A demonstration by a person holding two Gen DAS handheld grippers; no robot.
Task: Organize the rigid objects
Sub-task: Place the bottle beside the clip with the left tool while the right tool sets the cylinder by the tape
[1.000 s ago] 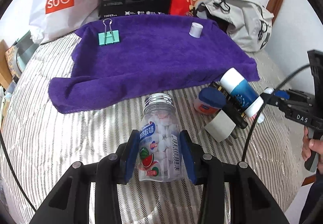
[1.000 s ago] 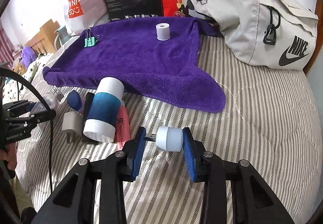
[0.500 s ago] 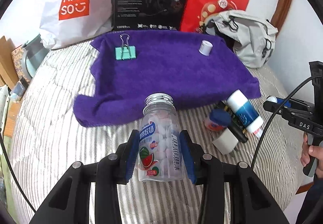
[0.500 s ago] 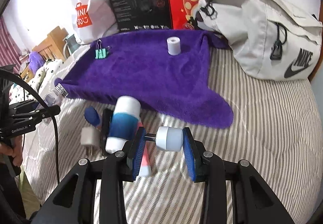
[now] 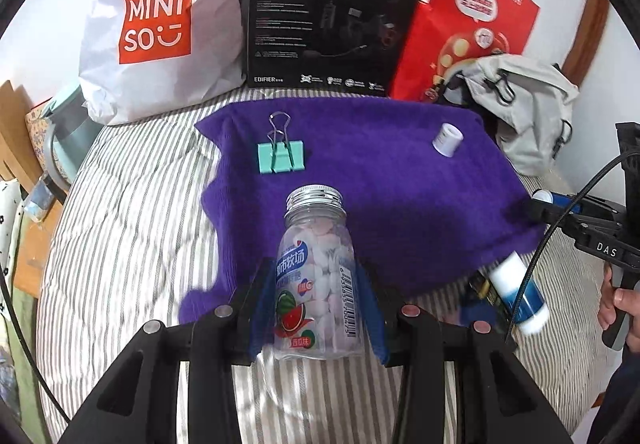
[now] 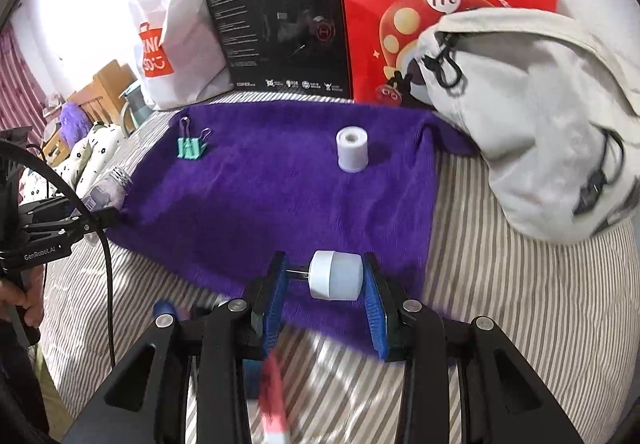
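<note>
Striped bedding (image 5: 132, 228) covers the bed, with a purple towel (image 5: 384, 179) spread across its far half. Over the towel's near edge, the left tool (image 5: 318, 302) is clamped on a clear candy bottle (image 5: 318, 276) full of white tablets, its metal cap (image 5: 315, 197) pointing away. The right tool (image 6: 325, 286) is closed on a small white plug adapter (image 6: 336, 280), held sideways with its metal prongs against the left pad, above the towel's near corner. On the towel lie a teal binder clip (image 5: 281, 157) at the far left and a small white roll (image 6: 352, 149), upright, at the far right. Off the towel's right edge a blue-and-white tube (image 5: 520, 294) lies on the bedding beside some dark items that are too blurred to name. Behind the towel stand a white Miniso bag (image 5: 156, 19), a black box (image 5: 328, 11) and a red bag (image 5: 468, 19); a grey backpack (image 6: 532, 115) slumps at the right
</note>
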